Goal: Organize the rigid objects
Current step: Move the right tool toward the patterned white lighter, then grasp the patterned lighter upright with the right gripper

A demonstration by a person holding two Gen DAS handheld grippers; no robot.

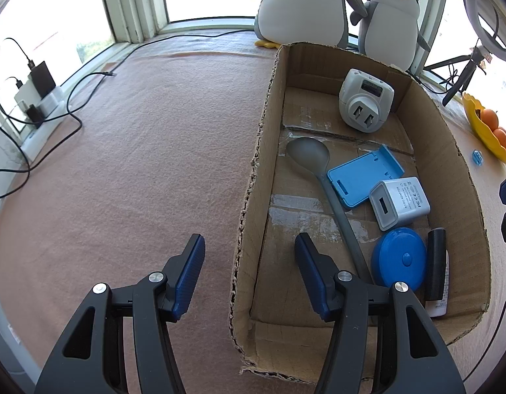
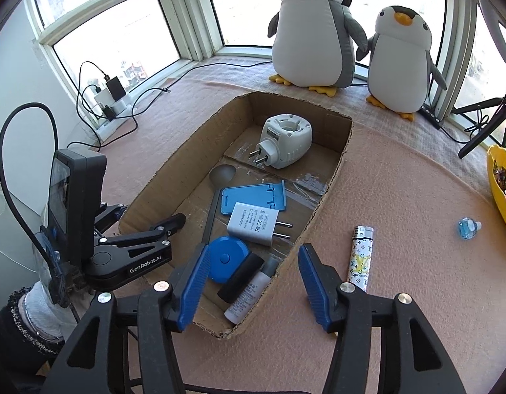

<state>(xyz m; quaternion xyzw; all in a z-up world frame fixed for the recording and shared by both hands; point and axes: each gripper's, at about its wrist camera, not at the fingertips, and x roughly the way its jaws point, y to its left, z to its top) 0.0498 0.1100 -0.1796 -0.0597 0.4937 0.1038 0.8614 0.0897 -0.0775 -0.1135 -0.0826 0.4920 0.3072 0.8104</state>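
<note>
An open cardboard box [image 1: 263,115] [image 2: 335,170] lies on the pink cloth. In it are a white plug-in device [image 2: 285,141], a grey spoon [image 1: 308,154], a blue phone stand [image 2: 253,197], a white USB adapter [image 2: 253,223], a blue round tape measure [image 2: 226,259] and a white tube with a black cap [image 2: 249,289]. My left gripper [image 1: 249,239] is open and straddles the box's left wall without pressing on it. My right gripper [image 2: 255,249] hangs open over the box's near corner, above the tube, holding nothing. A patterned lighter [image 2: 360,259] lies on the cloth just right of the box.
Two plush penguins [image 2: 312,32] stand by the window behind the box. A yellow bowl [image 2: 495,190] and a small blue bottle [image 2: 468,228] sit at the right. A power strip with chargers and cables [image 2: 112,98] is at the far left, a tripod [image 2: 482,124] at the far right.
</note>
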